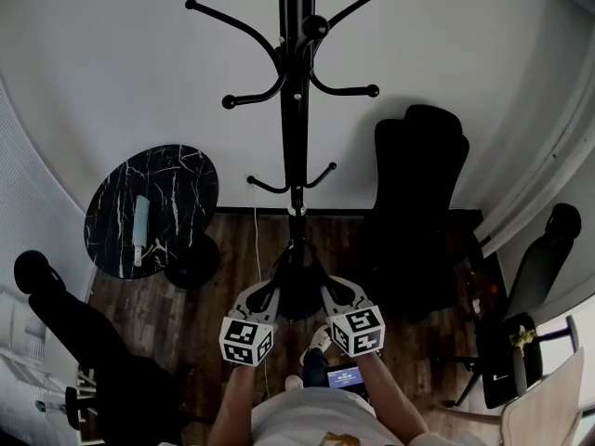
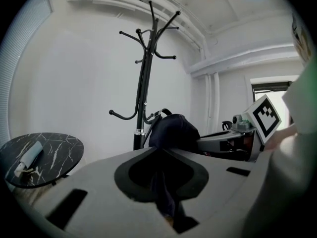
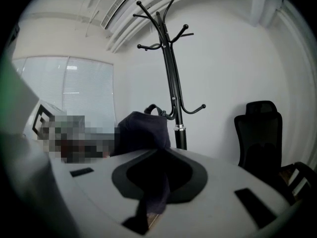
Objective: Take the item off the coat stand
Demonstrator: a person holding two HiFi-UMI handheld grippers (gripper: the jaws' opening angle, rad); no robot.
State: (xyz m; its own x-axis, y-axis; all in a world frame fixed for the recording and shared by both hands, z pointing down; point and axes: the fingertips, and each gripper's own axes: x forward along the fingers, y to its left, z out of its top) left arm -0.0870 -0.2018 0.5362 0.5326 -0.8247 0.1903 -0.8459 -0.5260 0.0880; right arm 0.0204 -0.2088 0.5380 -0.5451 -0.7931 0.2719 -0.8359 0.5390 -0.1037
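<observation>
left gripper view shows the left gripper point(image 2: 163, 177) clamped on a fold of dark cloth that runs up from its jaws into the dark bag point(image 2: 173, 130). the bag bulges just in front of the coat stand point(image 2: 144, 83), low against its pole. right gripper view gives the same from the other side: the right gripper point(image 3: 157, 182) is clenched on another fold of the bag's cloth. the bag's top loop point(image 3: 153, 106) sits close beside the stand's pole, level with the lower hooks point(image 3: 202, 106). whether the loop hangs on a hook or is clear of it i cannot tell. head view has the two grippers side by side at the foot of the coat stand, jaws pointing toward the pole, with the bag bunched between them and the stand. a round marble-topped table point(image 1: 153, 207) stands to the left of the coat stand and a black office chair point(image 1: 418, 184) to its right.
</observation>
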